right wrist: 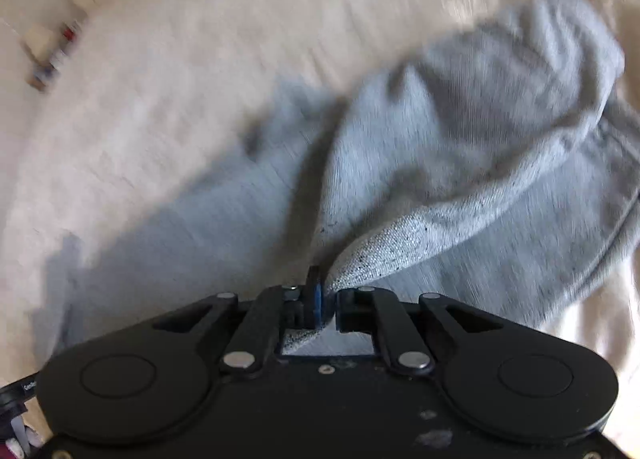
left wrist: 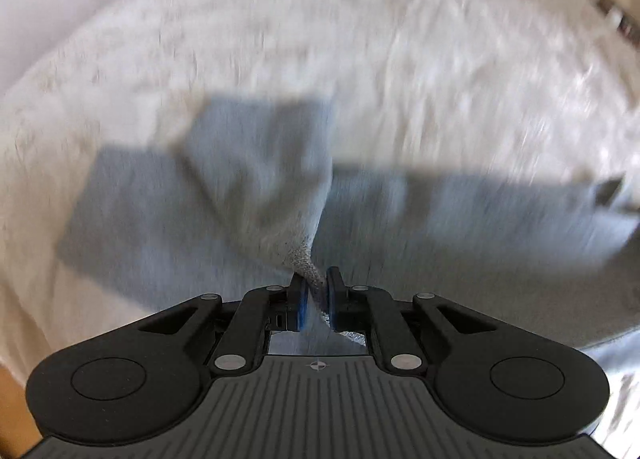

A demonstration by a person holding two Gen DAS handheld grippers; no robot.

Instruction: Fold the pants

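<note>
Both grippers — left gripper, right gripper — hold jaws clenched on thin pinches of the grey sweatpants, lifted off the white bedcover; uneven pulling could slip the fabric free.

Surface: a cream, fuzzy blanket is covering nearly the whole left wrist view, its nap smearing into streaks.
Same surface, other view: the blanket is filling the field from 9 to 12 o'clock.
Clutter: small boxes, possibly with a red item among them, are sitting at 10 o'clock, too blurred to identify.
Corner: a tan strip is showing at 8 o'clock.
</note>
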